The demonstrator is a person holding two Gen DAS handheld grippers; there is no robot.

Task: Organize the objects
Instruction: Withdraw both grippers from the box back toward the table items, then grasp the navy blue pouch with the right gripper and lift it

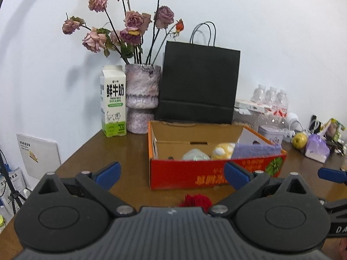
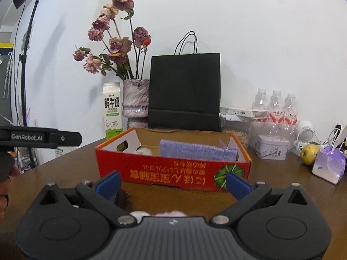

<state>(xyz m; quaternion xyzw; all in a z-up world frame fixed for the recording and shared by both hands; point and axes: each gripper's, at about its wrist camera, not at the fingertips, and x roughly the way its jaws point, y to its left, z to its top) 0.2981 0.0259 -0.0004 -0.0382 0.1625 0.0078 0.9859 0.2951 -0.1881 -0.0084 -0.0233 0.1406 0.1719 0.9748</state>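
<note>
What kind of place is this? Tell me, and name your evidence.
Probably a home or small office corner used for recording: a wooden table crowded with a vase of dried roses, a milk carton and water bottles, beside a light stand.

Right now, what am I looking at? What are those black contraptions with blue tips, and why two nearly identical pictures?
Each picture comes from a camera mounted on a hand-held gripper; a person carries one in each hand. The left gripper and the right gripper both have their blue-tipped jaws wide apart, holding nothing. Ahead on the brown table sits an open red cardboard box containing a purple cloth and a yellow plush toy. Behind stand a milk carton, a vase of dried roses and a black paper bag. A red item lies just before the left gripper.
</note>
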